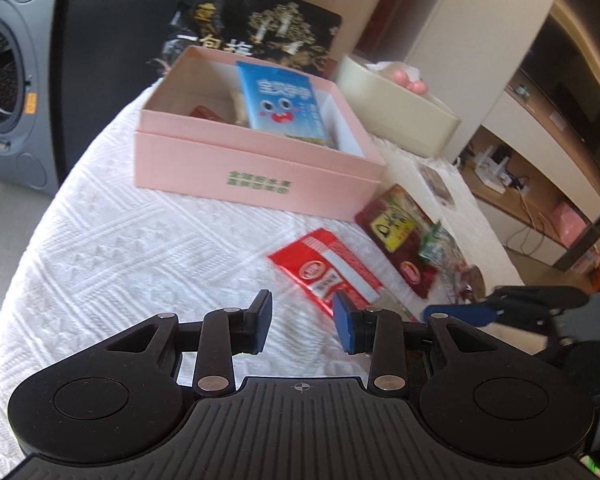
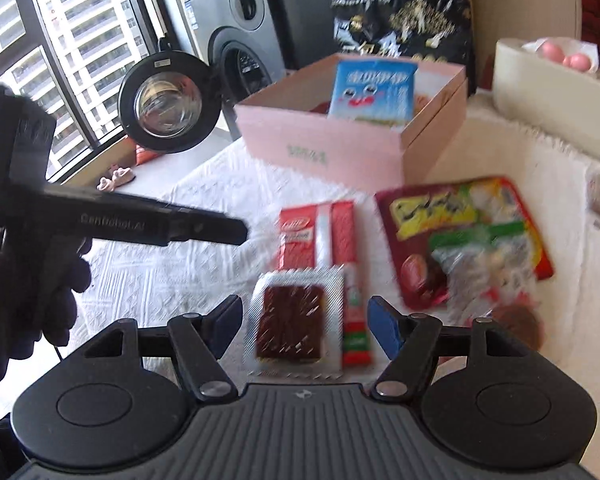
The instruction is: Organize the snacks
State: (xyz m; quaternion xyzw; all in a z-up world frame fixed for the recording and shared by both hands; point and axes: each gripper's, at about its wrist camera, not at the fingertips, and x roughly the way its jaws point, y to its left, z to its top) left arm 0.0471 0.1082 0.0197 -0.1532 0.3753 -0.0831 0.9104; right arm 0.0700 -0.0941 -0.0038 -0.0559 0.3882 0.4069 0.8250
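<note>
An open pink box (image 1: 256,160) (image 2: 320,148) stands on the white cloth and holds a blue snack packet (image 1: 280,104) (image 2: 374,92) with other snacks beneath. A red wafer packet (image 1: 326,268) (image 2: 320,232) and a large red snack bag (image 1: 404,232) (image 2: 460,224) lie in front of it. A clear packet of dark red jerky (image 2: 296,324) lies between my right gripper's open fingers. My right gripper (image 2: 304,324) is open around it, just above the cloth. My left gripper (image 1: 302,324) is open and empty, near the wafer packet's near corner.
A black bag (image 1: 256,24) (image 2: 404,24) stands behind the box. A cream tub (image 1: 396,108) (image 2: 552,84) with pink balls sits at the back right. A washing machine (image 1: 8,92) (image 2: 236,48) stands beyond the table edge. The left gripper's body (image 2: 140,220) crosses the right view.
</note>
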